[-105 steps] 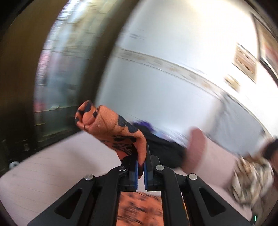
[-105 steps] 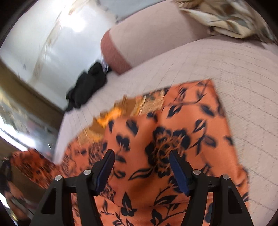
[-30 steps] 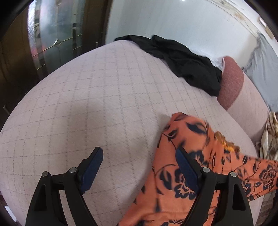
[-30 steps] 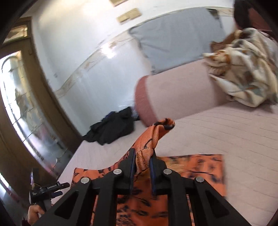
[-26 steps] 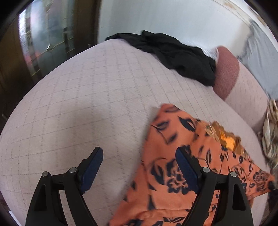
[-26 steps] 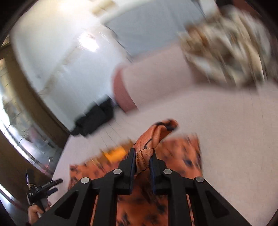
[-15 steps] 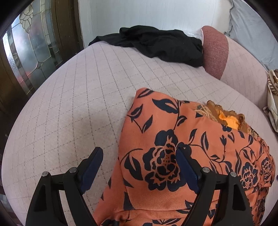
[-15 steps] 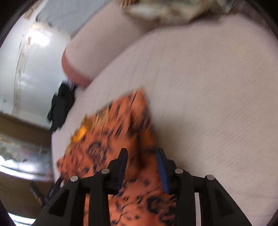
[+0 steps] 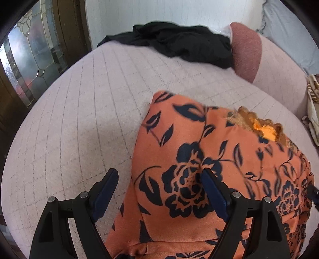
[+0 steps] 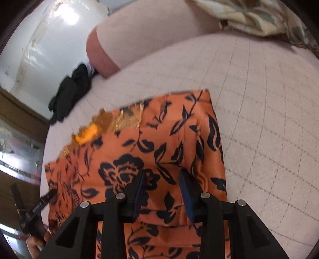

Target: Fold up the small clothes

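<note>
Right, the orange floral garment lies flat on the pale quilted bed, both side flaps laid over the middle, a gold lace neckline peeking out at the far edge. The left gripper hangs just above the cloth's left edge, jaws wide apart and holding nothing. The right gripper hovers over the right half, jaws apart but narrower, also with no cloth between them; whether its tips touch the fabric I cannot tell. Next, I'd judge, comes the fold from the near hem up toward the neckline. The fabric looks thin and slippery, so a pinch that catches only the top flap could drag it open and undo the side folds. Grabbing unevenly on the two sides would skew the fold line. Further out, a black garment sits heaped at the far corner beside a pink bolster, and a patterned blanket rests beyond, well apart.
</note>
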Tool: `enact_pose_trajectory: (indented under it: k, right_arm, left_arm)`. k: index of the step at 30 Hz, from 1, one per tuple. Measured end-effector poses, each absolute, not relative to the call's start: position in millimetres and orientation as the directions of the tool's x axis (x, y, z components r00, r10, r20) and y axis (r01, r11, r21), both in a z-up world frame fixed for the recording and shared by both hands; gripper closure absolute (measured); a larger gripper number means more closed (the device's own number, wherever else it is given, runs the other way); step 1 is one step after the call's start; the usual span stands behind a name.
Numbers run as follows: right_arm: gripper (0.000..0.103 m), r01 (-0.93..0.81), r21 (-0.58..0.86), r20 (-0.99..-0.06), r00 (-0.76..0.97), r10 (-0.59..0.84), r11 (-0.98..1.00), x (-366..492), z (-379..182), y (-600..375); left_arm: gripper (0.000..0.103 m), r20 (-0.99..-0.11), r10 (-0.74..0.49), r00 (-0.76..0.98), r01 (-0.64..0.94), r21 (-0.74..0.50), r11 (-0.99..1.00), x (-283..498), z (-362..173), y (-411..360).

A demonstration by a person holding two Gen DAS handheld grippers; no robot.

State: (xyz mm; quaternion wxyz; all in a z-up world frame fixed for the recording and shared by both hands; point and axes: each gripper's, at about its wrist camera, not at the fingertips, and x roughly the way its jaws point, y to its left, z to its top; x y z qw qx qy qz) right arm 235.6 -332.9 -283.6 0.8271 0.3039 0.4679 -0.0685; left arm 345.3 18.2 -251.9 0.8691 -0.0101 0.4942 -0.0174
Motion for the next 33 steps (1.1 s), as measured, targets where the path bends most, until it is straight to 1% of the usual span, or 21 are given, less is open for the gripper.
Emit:
enact_pose_trajectory:
  k: [1,3,6,7,8,9,10,11,12,13,14,16,19,21,22,23,25,26,28,30,33]
  right_arm:
    - [0.063,0.381,0.439,-0.803,0.572,0.166,0.814,235,-275,-329]
    - [0.063,0.297,0.465,-0.737,0.651,0.179,0.834,230,-257,-317]
    - [0.063,0.187,0.476,-0.681,0.697,0.226,0.859,230,-247,-296]
    - [0.063,0.149,0.479,-0.686,0.678,0.263,0.865,235,-251,-284]
    - [0.063,0.127,0.47,-0.713,0.638,0.292,0.873,240,-259,-273]
    - [0.063,0.12,0.448,-0.755,0.581,0.303,0.886,246,-269,-263]
    - [0.063,0.124,0.396,-0.814,0.506,0.285,0.91,254,-285,-253]
    - [0.064,0.111,0.359,-0.817,0.517,0.255,0.927,254,-288,-248]
    - [0.064,0.091,0.326,-0.805,0.549,0.226,0.941,252,-282,-244]
    - [0.064,0.089,0.315,-0.813,0.539,0.22,0.945,253,-279,-244]
    - [0.064,0.097,0.328,-0.812,0.536,0.228,0.94,253,-275,-246]
    - [0.064,0.108,0.407,-0.744,0.615,0.261,0.907,250,-264,-257]
    - [0.064,0.171,0.399,-0.705,0.686,0.182,0.901,250,-259,-269]
    - [0.064,0.246,0.381,-0.73,0.671,0.128,0.891,256,-269,-283]
    - [0.061,0.281,0.357,-0.769,0.63,0.11,0.891,262,-280,-288]
    - [0.061,0.29,0.349,-0.798,0.59,0.121,0.891,266,-291,-291]
    - [0.06,0.272,0.337,-0.786,0.608,0.11,0.901,264,-289,-290]
    - [0.059,0.273,0.326,-0.798,0.592,0.109,0.905,265,-285,-288]
    - [0.059,0.246,0.37,-0.778,0.609,0.154,0.896,261,-276,-286]
    - [0.058,0.209,0.391,-0.752,0.633,0.181,0.896,259,-270,-275]
    - [0.057,0.129,0.392,-0.766,0.595,0.245,0.911,262,-274,-247]
  left_arm:
    - [0.017,-0.845,-0.06,0.531,0.041,-0.046,0.998,343,-246,15]
    - [0.017,-0.826,-0.106,0.553,0.08,-0.074,0.994,337,-238,7]
    - [0.017,-0.818,-0.173,0.548,0.177,-0.089,0.98,328,-236,-17]
    - [0.017,-0.824,-0.174,0.54,0.203,-0.073,0.977,325,-239,-25]
    - [0.017,-0.833,-0.163,0.529,0.224,-0.048,0.973,325,-245,-33]
    - [0.017,-0.855,-0.125,0.504,0.247,0.004,0.969,324,-256,-44]
    - [0.017,-0.874,-0.079,0.48,0.254,0.052,0.966,324,-266,-49]
    - [0.016,-0.877,-0.06,0.477,0.256,0.074,0.964,323,-271,-51]
    - [0.016,-0.87,-0.067,0.489,0.254,0.069,0.965,322,-270,-51]
    - [0.016,-0.869,-0.082,0.487,0.247,0.047,0.968,322,-266,-48]
    - [0.016,-0.869,-0.099,0.484,0.242,0.024,0.97,323,-263,-46]
    - [0.016,-0.862,-0.125,0.49,0.224,-0.013,0.974,324,-259,-39]
    - [0.016,-0.86,-0.114,0.498,0.185,-0.023,0.982,329,-259,-34]
    - [0.016,-0.857,-0.1,0.505,0.17,-0.014,0.985,330,-260,-32]
    - [0.016,-0.861,-0.094,0.5,0.17,-0.009,0.985,333,-262,-31]
    - [0.016,-0.867,-0.088,0.491,0.172,-0.003,0.985,334,-264,-30]
    - [0.016,-0.87,-0.064,0.489,0.184,0.031,0.982,334,-265,-36]
    - [0.016,-0.868,-0.066,0.492,0.189,0.033,0.982,332,-265,-40]
    - [0.016,-0.868,-0.102,0.485,0.208,0.002,0.978,330,-260,-43]
    - [0.016,-0.865,-0.109,0.491,0.208,-0.005,0.978,327,-256,-47]
    - [0.016,-0.87,-0.103,0.482,0.232,0.013,0.973,320,-255,-51]
